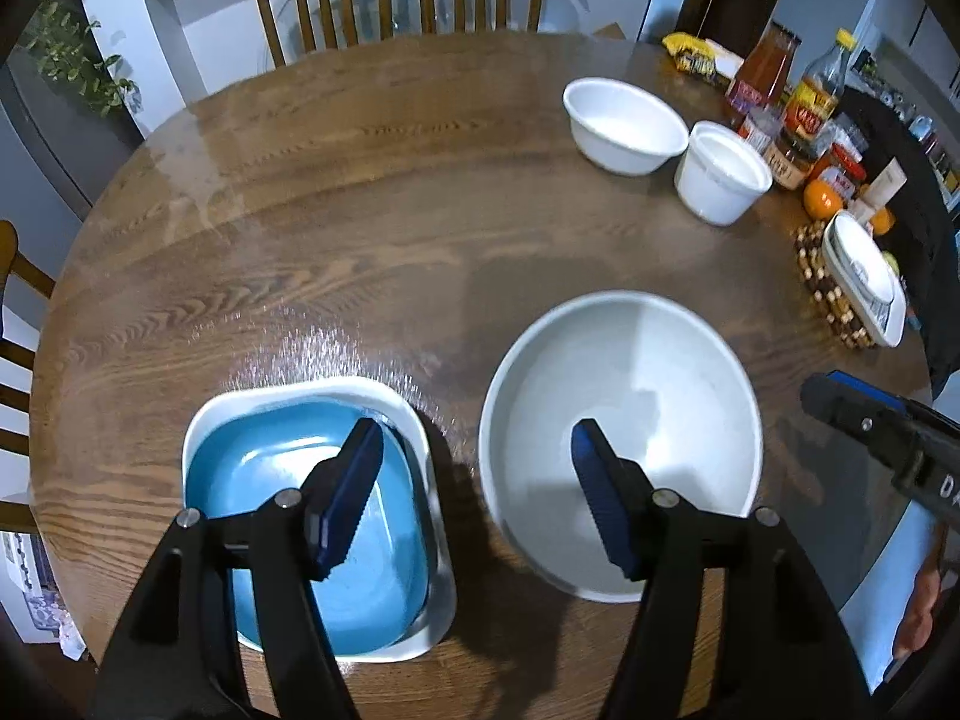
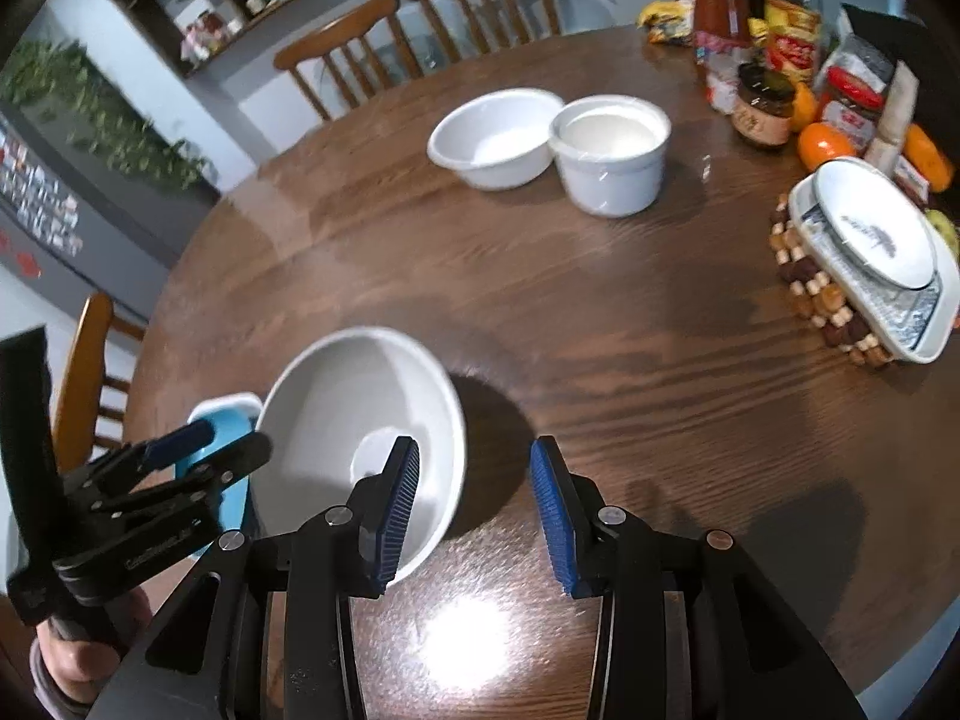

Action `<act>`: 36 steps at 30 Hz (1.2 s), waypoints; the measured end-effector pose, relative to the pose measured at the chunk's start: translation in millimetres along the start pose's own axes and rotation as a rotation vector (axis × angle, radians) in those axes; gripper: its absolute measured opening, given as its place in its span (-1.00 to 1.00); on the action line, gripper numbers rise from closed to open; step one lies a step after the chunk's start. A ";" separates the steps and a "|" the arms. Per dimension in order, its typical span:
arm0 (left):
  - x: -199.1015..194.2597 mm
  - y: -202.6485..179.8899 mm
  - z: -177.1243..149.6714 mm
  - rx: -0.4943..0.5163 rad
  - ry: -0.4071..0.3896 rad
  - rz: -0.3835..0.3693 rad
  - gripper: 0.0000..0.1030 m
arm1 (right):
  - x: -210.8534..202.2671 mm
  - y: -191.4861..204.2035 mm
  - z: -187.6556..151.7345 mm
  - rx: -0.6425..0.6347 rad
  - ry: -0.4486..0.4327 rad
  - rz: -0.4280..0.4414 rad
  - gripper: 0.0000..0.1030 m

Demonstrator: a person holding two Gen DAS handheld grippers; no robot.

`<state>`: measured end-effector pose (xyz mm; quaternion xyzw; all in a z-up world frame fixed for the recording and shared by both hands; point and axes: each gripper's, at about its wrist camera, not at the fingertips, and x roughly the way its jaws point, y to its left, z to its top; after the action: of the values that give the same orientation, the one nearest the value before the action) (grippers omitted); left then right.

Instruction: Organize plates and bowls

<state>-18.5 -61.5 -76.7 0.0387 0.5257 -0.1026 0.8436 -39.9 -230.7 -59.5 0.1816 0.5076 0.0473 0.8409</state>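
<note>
Left wrist view: left gripper (image 1: 474, 480) hanging released above the round wooden table (image 1: 360, 228), nothing between the blue pads. Blue square plate (image 1: 270, 480) nested in a white square dish (image 1: 312, 390) under the left finger, big white bowl (image 1: 648, 372) just beside it under the right finger. Two smaller white bowls (image 1: 624, 126) and (image 1: 723, 171) touching each other far side, near some bottles (image 1: 762, 69). Tip of the right gripper (image 1: 840, 405) peeking in at the right edge.

Right wrist view: right gripper (image 2: 474, 504) released too, gripping nothing, left finger over the big white bowl (image 2: 360, 414) rim. Left gripper (image 2: 198, 450) over the blue plate (image 2: 204, 426). White oblong dish (image 2: 936, 300) on a beaded trivet (image 2: 804, 282) well off to the right.
</note>
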 end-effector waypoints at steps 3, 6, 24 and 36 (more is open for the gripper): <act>-7.2 -5.7 10.3 0.005 -0.026 0.000 0.25 | -7.0 -5.8 6.4 0.018 -0.023 0.004 -0.23; -14.6 -14.5 21.1 0.017 -0.057 -0.001 0.25 | -16.9 -12.3 17.5 0.026 -0.055 -0.005 -0.23; 1.9 -76.0 129.9 -0.015 -0.135 -0.022 0.38 | -20.9 -25.6 132.3 -0.093 -0.081 -0.073 -0.23; 96.3 -67.1 179.5 -0.161 -0.022 -0.001 0.35 | 94.5 -32.9 213.6 -0.123 0.072 -0.002 -0.23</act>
<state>166.0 -170.8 -80.3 -0.0307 0.5229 -0.0610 0.8497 188.1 -291.4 -60.7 0.1270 0.5340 0.0841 0.8317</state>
